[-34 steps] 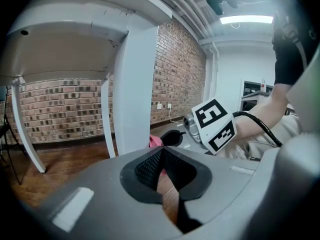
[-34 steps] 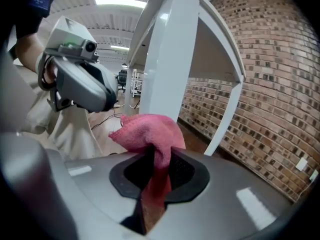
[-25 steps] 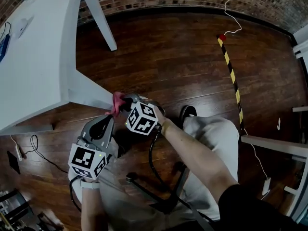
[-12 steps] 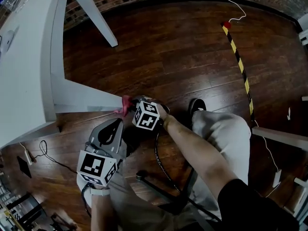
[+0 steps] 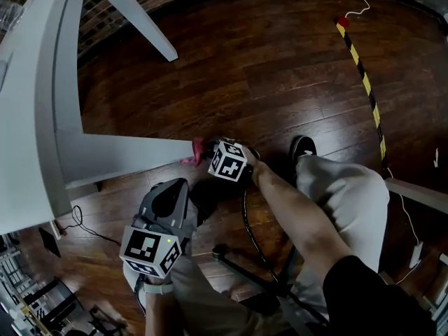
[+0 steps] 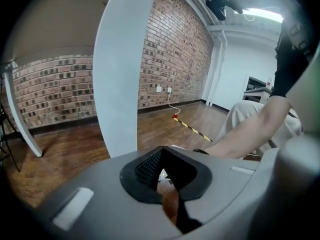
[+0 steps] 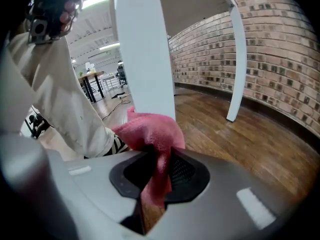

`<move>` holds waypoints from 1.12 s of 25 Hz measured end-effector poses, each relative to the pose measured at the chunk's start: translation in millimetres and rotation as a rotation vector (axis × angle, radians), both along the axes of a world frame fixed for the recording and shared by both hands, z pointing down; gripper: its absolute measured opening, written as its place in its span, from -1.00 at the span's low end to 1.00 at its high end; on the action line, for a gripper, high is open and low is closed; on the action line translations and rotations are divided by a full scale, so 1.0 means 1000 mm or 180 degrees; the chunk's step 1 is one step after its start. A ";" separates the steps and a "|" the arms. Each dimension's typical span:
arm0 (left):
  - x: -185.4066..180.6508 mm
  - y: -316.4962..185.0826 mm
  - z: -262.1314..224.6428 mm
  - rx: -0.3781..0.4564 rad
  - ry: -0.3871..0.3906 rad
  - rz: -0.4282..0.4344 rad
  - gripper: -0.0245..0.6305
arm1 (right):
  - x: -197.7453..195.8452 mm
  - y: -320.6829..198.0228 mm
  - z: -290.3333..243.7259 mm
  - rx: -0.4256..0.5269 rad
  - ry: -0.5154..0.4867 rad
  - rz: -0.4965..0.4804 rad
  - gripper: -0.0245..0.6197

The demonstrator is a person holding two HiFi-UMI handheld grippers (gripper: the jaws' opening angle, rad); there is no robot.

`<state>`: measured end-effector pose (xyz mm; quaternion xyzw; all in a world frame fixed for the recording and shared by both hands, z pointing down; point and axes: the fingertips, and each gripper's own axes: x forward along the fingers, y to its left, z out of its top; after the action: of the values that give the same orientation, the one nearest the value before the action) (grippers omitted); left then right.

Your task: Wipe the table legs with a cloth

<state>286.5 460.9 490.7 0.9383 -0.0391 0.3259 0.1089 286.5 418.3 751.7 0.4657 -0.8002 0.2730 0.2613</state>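
While clamping the pink cloth (image 7: 150,131) in the right claw (image 5: 207,153), keeps it pressed to the foot of the near table leg (image 5: 119,158), as a second ago. Leaves the left claw (image 6: 165,179) closed, empty, idle. Suggests this leg's wipe is bottoming out.

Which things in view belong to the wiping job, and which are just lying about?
Job:
- cloth, clamped in right tongs
- near table leg, cloth against it
- far leg

Lying about:
- striped tape on the floor
- white cable
- left tongs, shut, empty
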 end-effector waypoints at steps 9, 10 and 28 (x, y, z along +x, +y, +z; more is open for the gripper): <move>-0.015 -0.001 0.014 -0.0136 -0.0180 -0.0136 -0.93 | 0.001 0.000 0.038 -0.0132 -0.0182 -0.0018 -0.78; -0.018 -0.001 0.010 -0.0101 -0.0140 -0.0120 -0.93 | 0.001 0.000 0.042 -0.0150 -0.0200 -0.0009 -0.78; -0.014 0.090 0.072 -0.0518 -0.0226 -0.0452 -0.93 | 0.002 -0.007 0.094 -0.0440 -0.0264 0.0017 -0.78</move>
<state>272.2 551.3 562.6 0.9091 -0.0827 0.3525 0.2061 288.1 411.5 846.0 0.4369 -0.7884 0.3473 0.2588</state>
